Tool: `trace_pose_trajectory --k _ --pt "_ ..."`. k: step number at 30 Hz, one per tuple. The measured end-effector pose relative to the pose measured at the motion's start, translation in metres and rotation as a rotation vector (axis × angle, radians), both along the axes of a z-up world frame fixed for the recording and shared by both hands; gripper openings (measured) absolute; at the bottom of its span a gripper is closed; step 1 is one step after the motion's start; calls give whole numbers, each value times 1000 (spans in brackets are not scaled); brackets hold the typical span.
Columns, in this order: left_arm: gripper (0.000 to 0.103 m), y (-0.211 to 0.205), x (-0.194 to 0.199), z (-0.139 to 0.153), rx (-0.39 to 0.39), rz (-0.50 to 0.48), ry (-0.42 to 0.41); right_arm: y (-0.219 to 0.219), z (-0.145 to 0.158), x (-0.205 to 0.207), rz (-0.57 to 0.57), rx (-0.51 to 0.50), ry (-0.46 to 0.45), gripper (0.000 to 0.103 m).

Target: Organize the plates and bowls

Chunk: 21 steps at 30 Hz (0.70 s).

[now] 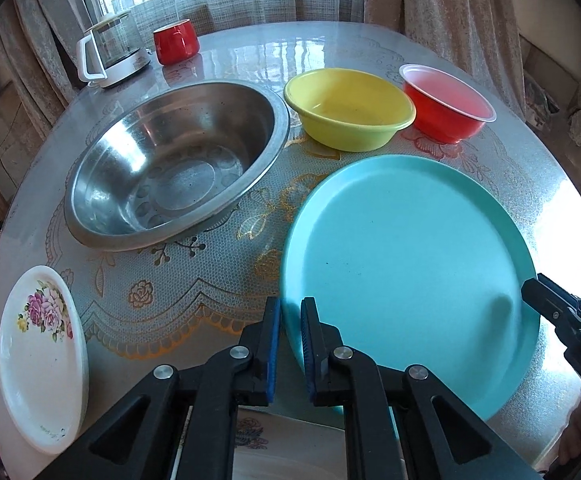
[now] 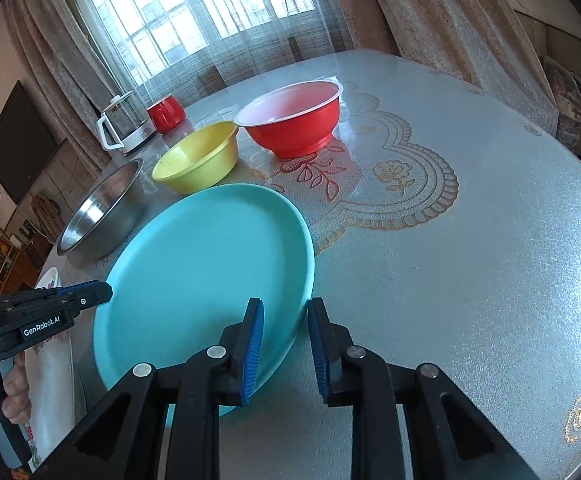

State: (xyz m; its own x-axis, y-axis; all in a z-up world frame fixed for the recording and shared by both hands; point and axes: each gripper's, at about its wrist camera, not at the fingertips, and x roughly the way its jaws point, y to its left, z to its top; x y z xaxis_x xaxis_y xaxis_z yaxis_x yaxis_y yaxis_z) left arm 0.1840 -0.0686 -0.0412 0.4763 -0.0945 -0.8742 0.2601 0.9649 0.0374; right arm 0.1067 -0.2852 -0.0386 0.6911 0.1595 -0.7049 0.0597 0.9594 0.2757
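Nearest us, our left gripper [image 1: 290, 312] straddles the near-left rim of the turquoise plate [image 1: 410, 264]; its blue pads [image 1: 273, 344] stand a narrow gap apart, one on either side of the rim, and we cannot tell whether they press it. Our right gripper [image 2: 284, 312] sits at the plate's opposite edge, fingers somewhat wider, the rim between them, with no clear contact. The plate lies on the table [image 2: 470, 260], which has a lace-patterned cover under clear film.

Left of the plate, at the table's near-left edge, rests a white floral plate [image 1: 42, 360]. Another flowered piece shows partly under the left gripper; we cannot make it out.

Beyond, a steel basin [image 1: 178, 168] stands upright. Further right are a yellow bowl [image 1: 348, 108] and a red bowl [image 1: 448, 104], just beside each other.

Farthest back are a glass kettle [image 1: 110, 50] and a red mug [image 1: 176, 42], then curtains [image 2: 430, 12] and the window [image 2: 194, 4].
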Motion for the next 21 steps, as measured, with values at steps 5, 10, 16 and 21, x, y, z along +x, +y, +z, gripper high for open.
trace_pose_trajectory --k 5,10,16,21 --pt "11 5 0 -1 16 9 -13 10 -1 0 19 -44 -9 23" --pt "11 9 -3 -2 32 23 -33 19 -2 -4 44 -66 -12 20" --pt "11 10 -8 -3 44 14 -45 24 -2 -14 61 -82 -8 17" --pt "11 11 -7 -2 42 18 -50 28 -2 -19 67 -97 -10 17"
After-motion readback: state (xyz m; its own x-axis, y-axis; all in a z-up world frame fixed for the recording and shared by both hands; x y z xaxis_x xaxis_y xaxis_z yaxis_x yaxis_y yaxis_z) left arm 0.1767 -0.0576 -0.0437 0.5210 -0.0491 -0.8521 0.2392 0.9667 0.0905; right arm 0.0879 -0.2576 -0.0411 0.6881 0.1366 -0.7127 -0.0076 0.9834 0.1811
